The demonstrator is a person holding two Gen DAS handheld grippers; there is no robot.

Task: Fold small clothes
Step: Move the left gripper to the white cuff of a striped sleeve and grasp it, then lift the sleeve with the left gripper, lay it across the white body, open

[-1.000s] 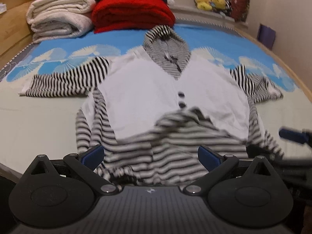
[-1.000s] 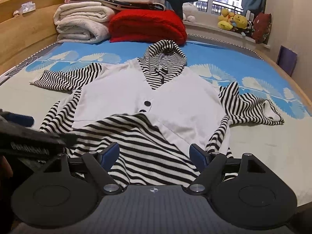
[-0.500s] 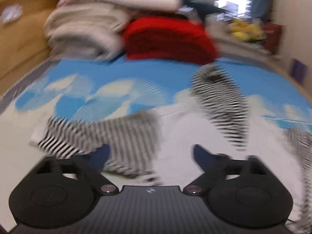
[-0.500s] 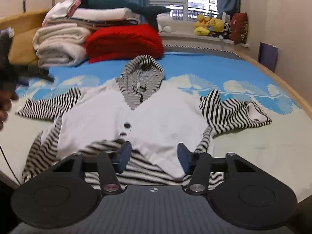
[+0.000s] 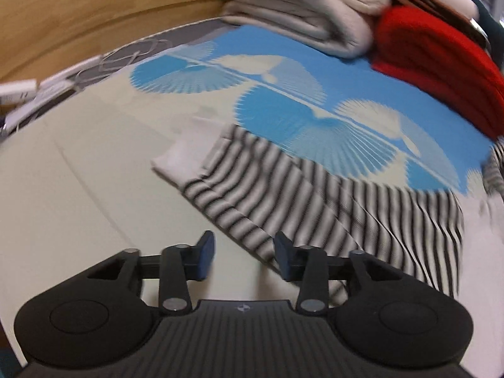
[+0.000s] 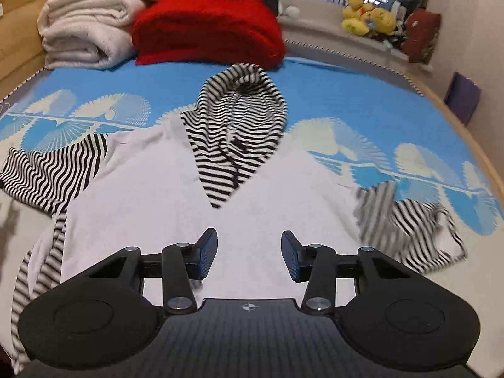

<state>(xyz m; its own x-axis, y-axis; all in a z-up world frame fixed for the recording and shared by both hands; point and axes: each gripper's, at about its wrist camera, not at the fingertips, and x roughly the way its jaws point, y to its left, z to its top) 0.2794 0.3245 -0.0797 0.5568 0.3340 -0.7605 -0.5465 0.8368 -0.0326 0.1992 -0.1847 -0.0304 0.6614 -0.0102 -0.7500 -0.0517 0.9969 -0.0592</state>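
A small hooded top (image 6: 151, 195) lies flat on the bed, with a white body, a black-and-white striped hood (image 6: 239, 119) and striped sleeves. Its left sleeve (image 5: 299, 195) with a white cuff (image 5: 186, 157) stretches out in the left wrist view. My left gripper (image 5: 244, 260) hovers at that sleeve's near edge; its jaws are closing, with the edge showing in the gap and no pad pressing on it. My right gripper (image 6: 249, 256) is over the white chest, jaws closing with only the flat cloth beneath them. The right sleeve (image 6: 409, 230) lies crumpled at the right.
Folded cream blankets (image 6: 85, 28) and a red blanket (image 6: 208, 28) are stacked at the head of the bed. A wooden bed frame (image 5: 78, 22) runs along the left, with white cables (image 5: 37, 91) by it. Plush toys (image 6: 368, 19) sit on the window sill.
The left gripper swung left from the top's striped hem to the outstretched left sleeve, and its jaws narrowed. The right gripper moved forward over the white chest, its jaws also narrower.
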